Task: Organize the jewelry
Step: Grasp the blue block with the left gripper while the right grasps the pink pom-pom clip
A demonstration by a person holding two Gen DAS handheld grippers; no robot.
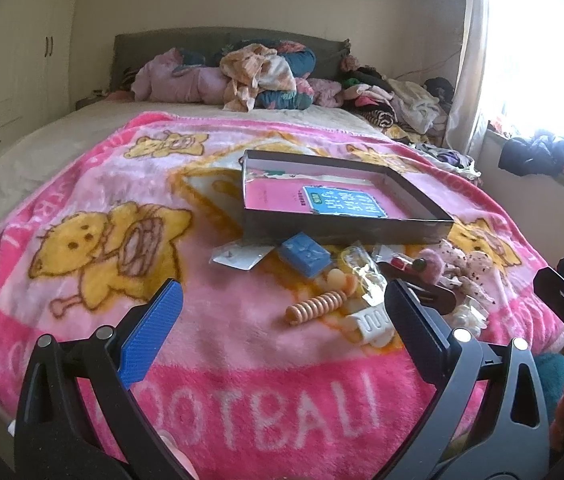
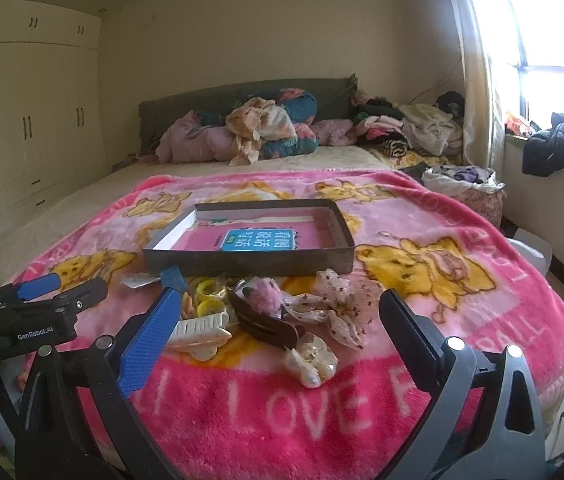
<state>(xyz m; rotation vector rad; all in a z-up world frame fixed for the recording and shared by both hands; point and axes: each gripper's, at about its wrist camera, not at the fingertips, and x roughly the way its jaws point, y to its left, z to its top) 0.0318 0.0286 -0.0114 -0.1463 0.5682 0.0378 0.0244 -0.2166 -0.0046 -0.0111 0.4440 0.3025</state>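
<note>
Both claws, left gripper (image 1: 278, 328) and right gripper (image 2: 278, 336), hang wide apart and empty above the trinket pile (image 2: 266, 316), just before the shallow box (image 2: 250, 260); the white hair claw (image 2: 198, 332) looks light, rigid, best pinched across its spine

Hair accessories (image 2: 266, 320) before box (image 2: 250, 260) on blanket (image 2: 282, 408)
</note>
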